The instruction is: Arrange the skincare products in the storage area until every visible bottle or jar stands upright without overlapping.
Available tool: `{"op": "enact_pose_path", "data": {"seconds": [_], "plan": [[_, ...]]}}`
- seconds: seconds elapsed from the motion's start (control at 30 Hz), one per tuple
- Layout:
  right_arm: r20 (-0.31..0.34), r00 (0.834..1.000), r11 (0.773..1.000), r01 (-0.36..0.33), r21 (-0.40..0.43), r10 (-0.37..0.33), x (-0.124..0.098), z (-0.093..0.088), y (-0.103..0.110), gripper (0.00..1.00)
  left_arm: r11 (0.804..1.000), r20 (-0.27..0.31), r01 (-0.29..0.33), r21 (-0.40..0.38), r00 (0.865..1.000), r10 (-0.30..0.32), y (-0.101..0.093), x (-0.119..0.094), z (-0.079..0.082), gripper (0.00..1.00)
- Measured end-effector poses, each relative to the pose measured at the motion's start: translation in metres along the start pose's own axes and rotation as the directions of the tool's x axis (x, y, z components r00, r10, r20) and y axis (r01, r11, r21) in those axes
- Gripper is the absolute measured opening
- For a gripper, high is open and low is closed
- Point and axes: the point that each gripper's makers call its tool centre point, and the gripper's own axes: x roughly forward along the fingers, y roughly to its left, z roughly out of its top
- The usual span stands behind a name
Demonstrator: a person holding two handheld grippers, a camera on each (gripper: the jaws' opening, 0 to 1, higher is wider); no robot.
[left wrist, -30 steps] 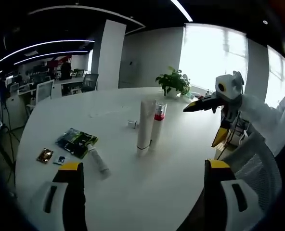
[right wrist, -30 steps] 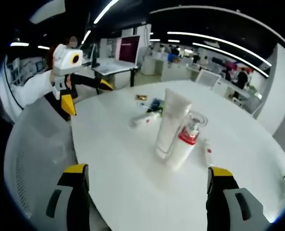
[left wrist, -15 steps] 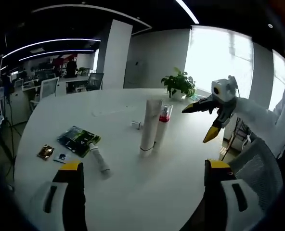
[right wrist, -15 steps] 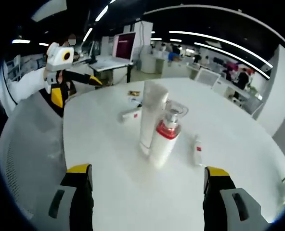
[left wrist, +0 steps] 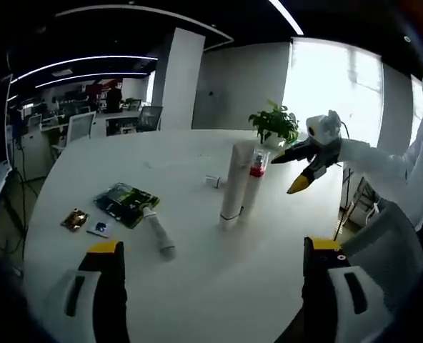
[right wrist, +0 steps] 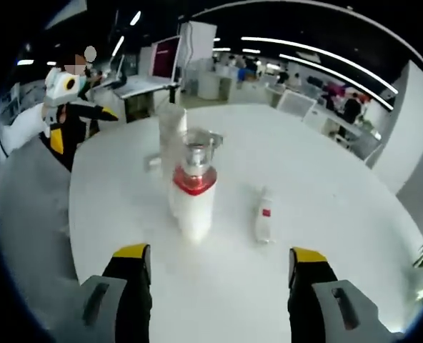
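Pump bottle (right wrist: 193, 199) ahead of right gripper (right wrist: 217, 275)

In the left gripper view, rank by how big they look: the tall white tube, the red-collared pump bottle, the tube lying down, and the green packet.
1. tall white tube, tallest.
2. red-collared pump bottle, slightly shorter.
3. green packet and tube lying down: similar, and the lying tube is nearer the camera, so unranked.

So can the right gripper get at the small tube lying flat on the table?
Probably yes: the right gripper is open, the small tube lies apart from the red-collared bottle, with bare table between.
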Motion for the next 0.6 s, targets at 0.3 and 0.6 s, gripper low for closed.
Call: {"op": "enact_pose_path", "data": {"seconds": [0.3, 0.6], "plan": [[-0.005, 0.998, 0.998, 0.064, 0.027, -0.063, 0.024, 0.004, -0.029, 0.53, 1.000, -0.004, 0.016, -0.012, 1.000, -0.016, -0.003, 0.003, -0.004, 0.99], [-0.022, 0.998, 0.997, 0.064, 0.048, -0.063, 0.059, 0.008, -0.037, 0.39, 1.000, -0.005, 0.016, -0.009, 1.000, -0.016, -0.003, 0.003, -0.004, 0.99]]}}
